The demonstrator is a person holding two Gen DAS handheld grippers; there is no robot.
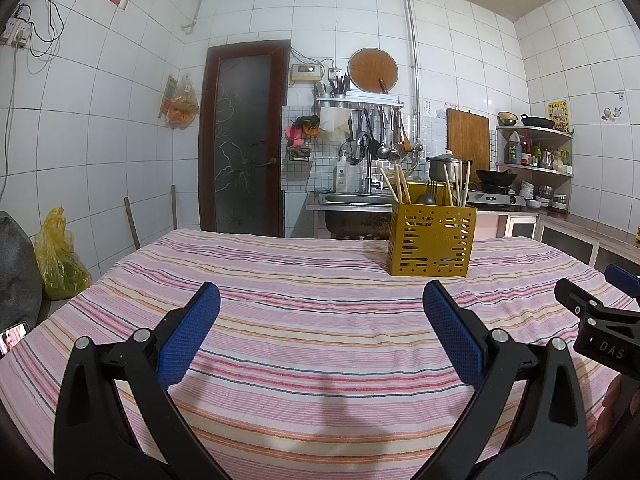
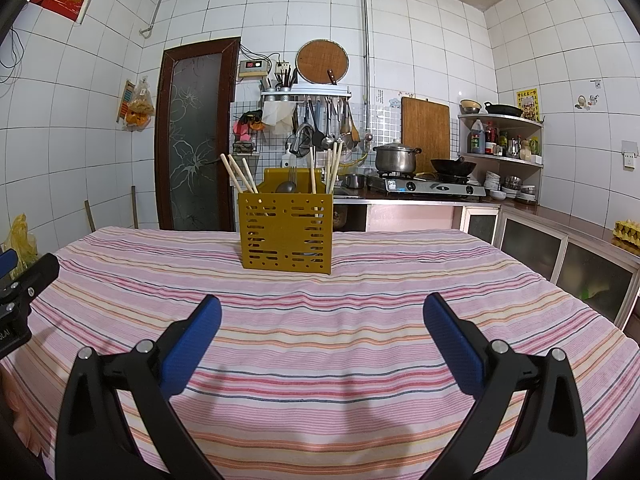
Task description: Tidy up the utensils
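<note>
The table (image 1: 304,280) is the biggest thing before me, covered fully by a cloth with pink, orange and dark stripes (image 2: 360,344). Behind it is a kitchen with white tiled walls, and a dark brown door with frosted flower glass (image 1: 243,140) stands at the left of the back wall. To the right of the door I see a steel sink (image 1: 352,199), and further right a gas stove (image 2: 426,187) that carries a steel pot (image 2: 396,157) and a black wok (image 2: 454,166). A wooden cutting board (image 2: 425,128) leans on the wall behind the stove. On the far part of the table stands the yellow utensil holder (image 2: 286,232), a square box with slots in its walls, upright on the cloth. Wooden chopsticks (image 2: 240,174) stick out of it, some leaning to the left side and some nearly straight at the right side, and the bowl of a metal spoon (image 2: 285,187) shows above the rim between them. The holder is well apart from both of my claws. My left claw (image 1: 321,334) hangs over the near part of the table with its blue pads (image 1: 190,336) wide apart and nothing between them. My right claw (image 2: 322,338) is also spread wide over the cloth and holds nothing. In the left wrist view the right claw shows only at the right edge, just beside mine.
</note>
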